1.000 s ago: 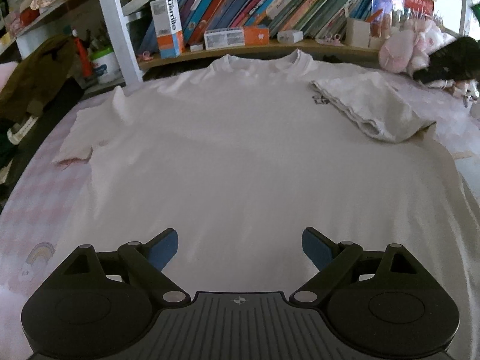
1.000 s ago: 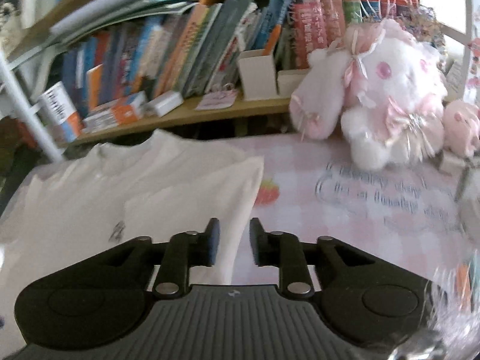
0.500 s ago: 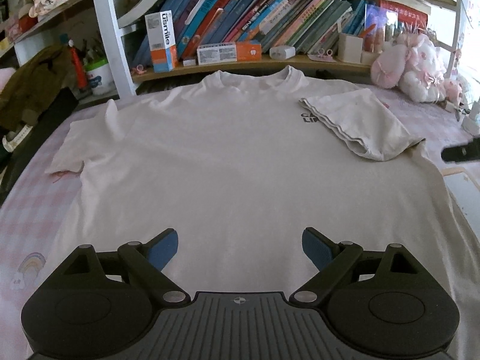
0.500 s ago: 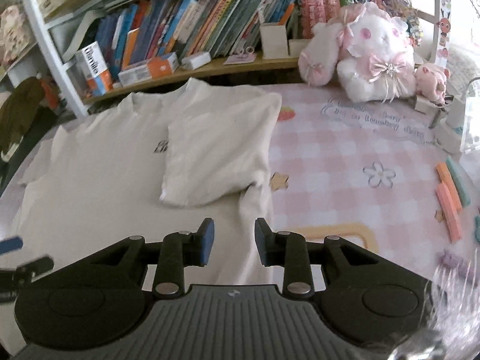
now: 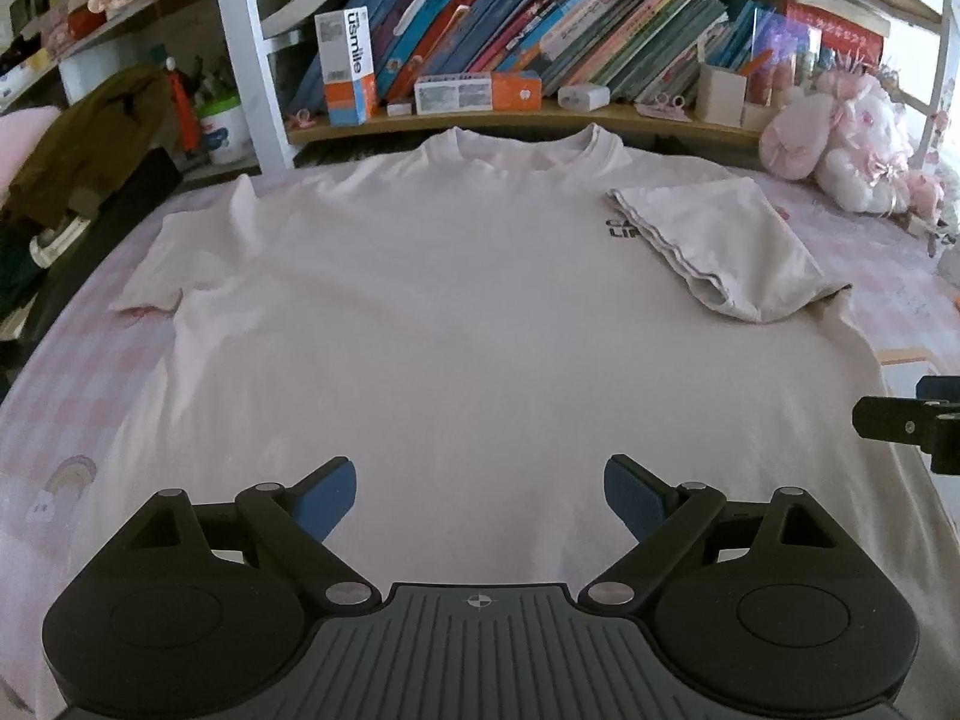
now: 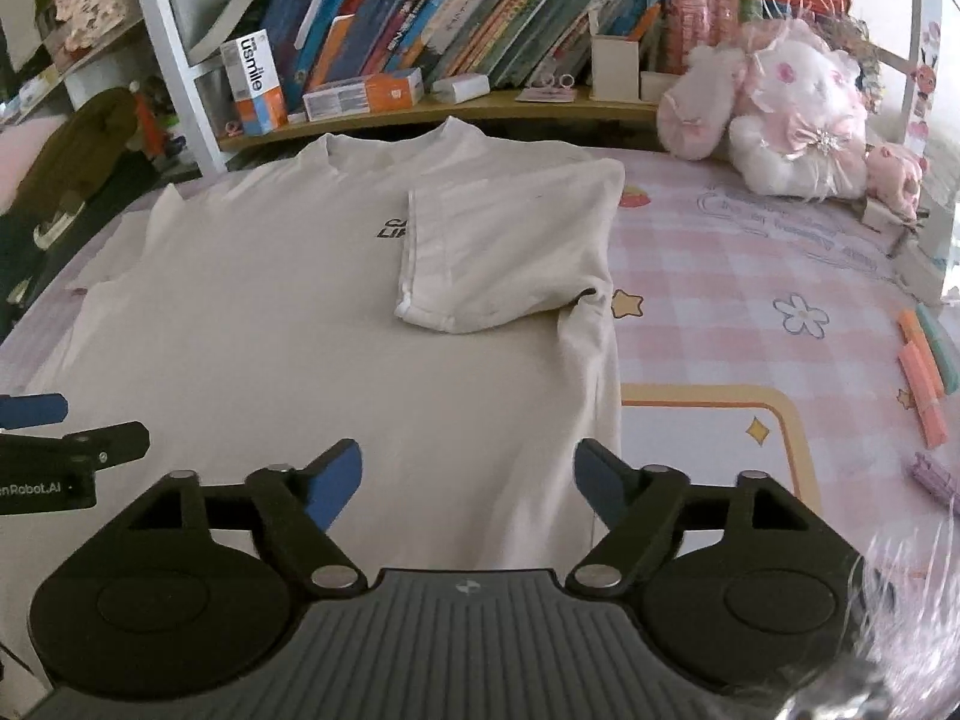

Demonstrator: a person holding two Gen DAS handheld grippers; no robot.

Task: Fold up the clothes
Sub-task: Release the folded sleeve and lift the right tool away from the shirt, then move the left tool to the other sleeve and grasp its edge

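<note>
A white T-shirt (image 5: 456,312) (image 6: 288,312) lies flat on a pink checked cloth, collar toward the bookshelf. Its right sleeve (image 5: 720,246) (image 6: 504,252) is folded inward over the chest, partly covering a small black print. The left sleeve (image 5: 180,246) lies spread out. My left gripper (image 5: 477,495) hovers open over the shirt's lower hem area, nothing between its blue pads. My right gripper (image 6: 468,483) is over the shirt's lower right side edge; its jaws are opening and nothing is held between them. Each gripper shows at the edge of the other's view.
A shelf of books (image 5: 540,42) and boxes runs behind the collar. Pink plush toys (image 6: 780,114) sit at the back right. Coloured markers (image 6: 924,372) lie on the cloth at the right. A brown garment (image 5: 90,132) is piled at the left.
The right gripper pulled back from the folded sleeve toward the shirt's lower right edge and its jaws went from nearly shut to wide. The left gripper stayed put and open.
</note>
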